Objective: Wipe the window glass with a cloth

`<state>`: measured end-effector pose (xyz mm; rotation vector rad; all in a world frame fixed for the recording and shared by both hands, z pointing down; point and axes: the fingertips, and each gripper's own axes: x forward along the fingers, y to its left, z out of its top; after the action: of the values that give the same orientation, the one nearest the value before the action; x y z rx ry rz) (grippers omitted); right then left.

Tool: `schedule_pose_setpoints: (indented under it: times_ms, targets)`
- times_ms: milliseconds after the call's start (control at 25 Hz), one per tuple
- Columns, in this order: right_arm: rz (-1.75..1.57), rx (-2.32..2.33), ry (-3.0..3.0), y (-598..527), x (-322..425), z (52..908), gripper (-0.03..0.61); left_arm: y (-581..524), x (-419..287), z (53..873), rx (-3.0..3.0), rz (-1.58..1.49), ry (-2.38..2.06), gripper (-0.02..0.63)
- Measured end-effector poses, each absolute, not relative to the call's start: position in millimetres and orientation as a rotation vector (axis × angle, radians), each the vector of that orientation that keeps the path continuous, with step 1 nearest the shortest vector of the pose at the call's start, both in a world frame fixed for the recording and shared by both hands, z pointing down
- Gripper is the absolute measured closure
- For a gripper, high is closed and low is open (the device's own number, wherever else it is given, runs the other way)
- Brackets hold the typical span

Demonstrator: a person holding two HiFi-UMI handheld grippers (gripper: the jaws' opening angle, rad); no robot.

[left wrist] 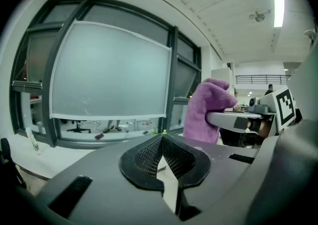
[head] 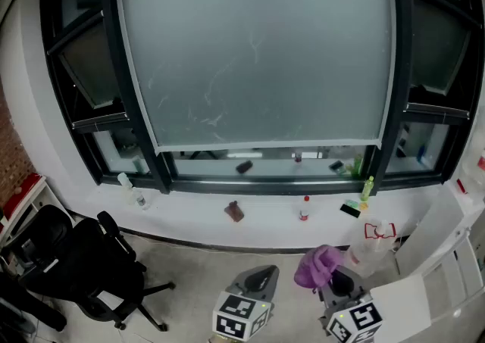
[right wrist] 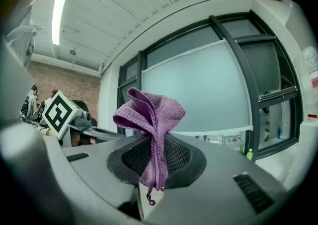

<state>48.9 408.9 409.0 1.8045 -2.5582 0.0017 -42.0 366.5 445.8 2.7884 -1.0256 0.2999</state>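
Note:
The big frosted window glass (head: 258,54) fills the wall ahead and shows faint smears; it also appears in the left gripper view (left wrist: 109,75) and the right gripper view (right wrist: 198,90). A purple cloth (head: 318,266) is bunched in my right gripper (head: 333,285), low and well short of the pane. Its jaws are shut on the cloth (right wrist: 149,112), which puffs out above the right gripper (right wrist: 154,139). My left gripper (head: 258,282) hangs beside it, shut and holding nothing (left wrist: 162,142). From the left gripper view the cloth (left wrist: 206,110) shows to the right.
The white sill (head: 265,224) under the window holds a brown object (head: 234,211), a red-capped bottle (head: 305,209), a green bottle (head: 367,186) and a clear bottle (head: 125,181). A black office chair (head: 83,266) stands left. A clear plastic container (head: 371,247) and white furniture (head: 432,288) are right.

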Motion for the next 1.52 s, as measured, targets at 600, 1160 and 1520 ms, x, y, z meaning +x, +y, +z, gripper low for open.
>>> schedule_pose_setpoints:
  times_ms: [600, 1160, 1520]
  targets:
    - [-0.034, 1.775, -2.535, 420.2, 41.0, 408.9, 0.525, 385.0, -37.1, 454.6, 2.784, 0.323, -1.001, 0.609]
    - [-0.02, 1.772, -2.569, 407.1, 67.0, 407.2, 0.525, 365.5, -45.1, 455.7, 2.68, 0.283, -1.18, 0.609]
    - [0.008, 1.769, -2.553, 359.5, 77.6, 414.8, 0.525, 303.4, -35.7, 449.9, 2.68, 0.233, -1.199, 0.609]
